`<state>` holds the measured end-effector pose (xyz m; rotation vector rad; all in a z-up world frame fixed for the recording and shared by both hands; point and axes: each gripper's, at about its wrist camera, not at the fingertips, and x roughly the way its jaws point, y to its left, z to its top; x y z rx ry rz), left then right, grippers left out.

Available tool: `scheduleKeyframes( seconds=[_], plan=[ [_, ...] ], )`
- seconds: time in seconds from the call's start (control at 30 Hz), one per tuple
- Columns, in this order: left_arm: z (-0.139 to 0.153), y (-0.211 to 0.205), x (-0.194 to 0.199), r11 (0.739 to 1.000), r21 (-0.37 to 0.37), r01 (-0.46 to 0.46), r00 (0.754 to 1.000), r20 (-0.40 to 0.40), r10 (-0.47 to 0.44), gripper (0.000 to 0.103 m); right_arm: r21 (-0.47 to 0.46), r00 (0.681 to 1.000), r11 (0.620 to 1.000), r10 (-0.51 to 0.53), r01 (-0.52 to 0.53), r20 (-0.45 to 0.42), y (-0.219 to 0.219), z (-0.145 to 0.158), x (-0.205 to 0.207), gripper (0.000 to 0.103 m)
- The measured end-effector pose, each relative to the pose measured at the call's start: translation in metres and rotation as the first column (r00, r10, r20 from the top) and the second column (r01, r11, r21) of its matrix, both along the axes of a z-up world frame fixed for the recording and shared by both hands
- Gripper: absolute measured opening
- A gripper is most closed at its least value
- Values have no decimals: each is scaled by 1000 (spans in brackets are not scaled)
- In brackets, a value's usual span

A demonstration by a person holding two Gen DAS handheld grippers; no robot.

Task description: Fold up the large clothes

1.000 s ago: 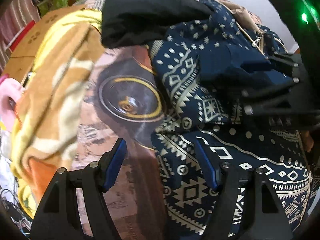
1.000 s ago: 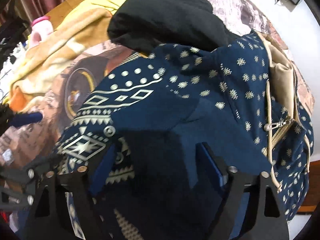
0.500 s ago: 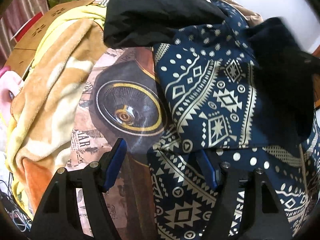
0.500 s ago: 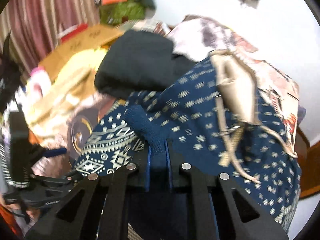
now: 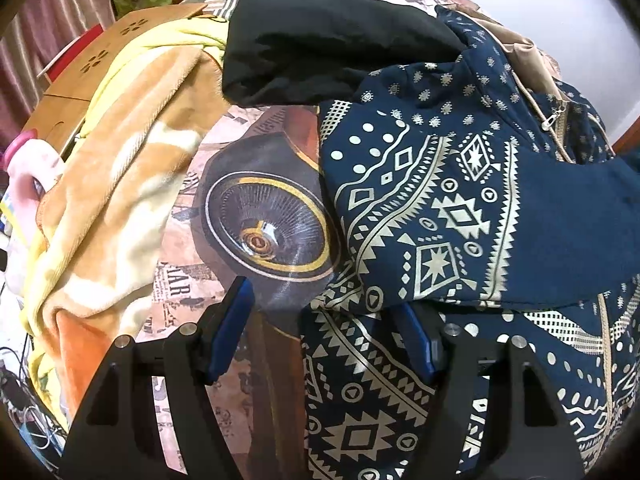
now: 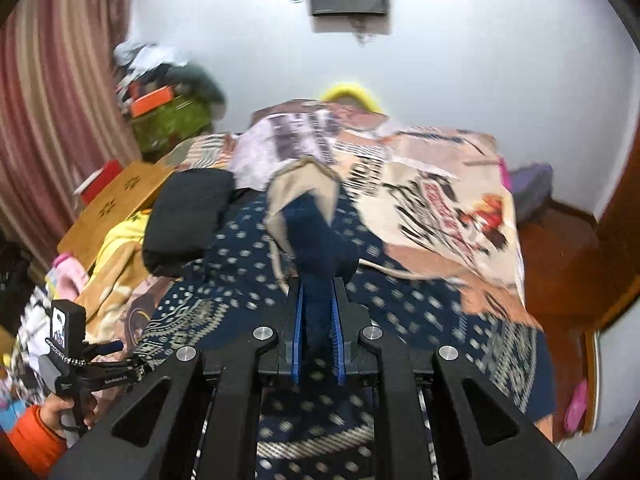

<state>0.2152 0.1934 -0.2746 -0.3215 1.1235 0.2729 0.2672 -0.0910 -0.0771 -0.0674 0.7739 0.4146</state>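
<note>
A navy hoodie (image 5: 432,208) with a cream geometric print lies on the bed. It also shows in the right wrist view (image 6: 248,280). My right gripper (image 6: 317,344) is shut on a plain navy fold of the hoodie (image 6: 320,248) and holds it lifted above the rest. The tan hood lining (image 6: 300,184) hangs behind the held fold. My left gripper (image 5: 324,336) is open and empty, low over the hoodie's left edge. It also shows at the lower left of the right wrist view (image 6: 116,348).
A black folded garment (image 5: 320,28) lies behind the hoodie. An orange and yellow blanket (image 5: 108,184) is heaped on the left. The printed bedsheet (image 5: 260,216) shows a wheel. A cardboard box (image 6: 116,204) and curtain (image 6: 52,120) stand left, a wooden frame (image 6: 568,248) right.
My right gripper has shut on the hoodie's navy fold and lifted it up and back. My left gripper stays open in about the same place.
</note>
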Motion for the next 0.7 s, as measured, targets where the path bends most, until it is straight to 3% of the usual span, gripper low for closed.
scheduleKeyframes(
  seconds=[0.4, 0.7],
  plan=[
    [-12, -3, 3, 996, 90, -7, 998, -69, 13, 69, -14, 984, 994, -113, 112, -138, -80, -54, -25, 11],
    [14, -34, -15, 991, 122, 55, 997, -53, -48, 69, -1, 983, 990, -138, 139, -124, -109, -54, -41, 11]
  ],
)
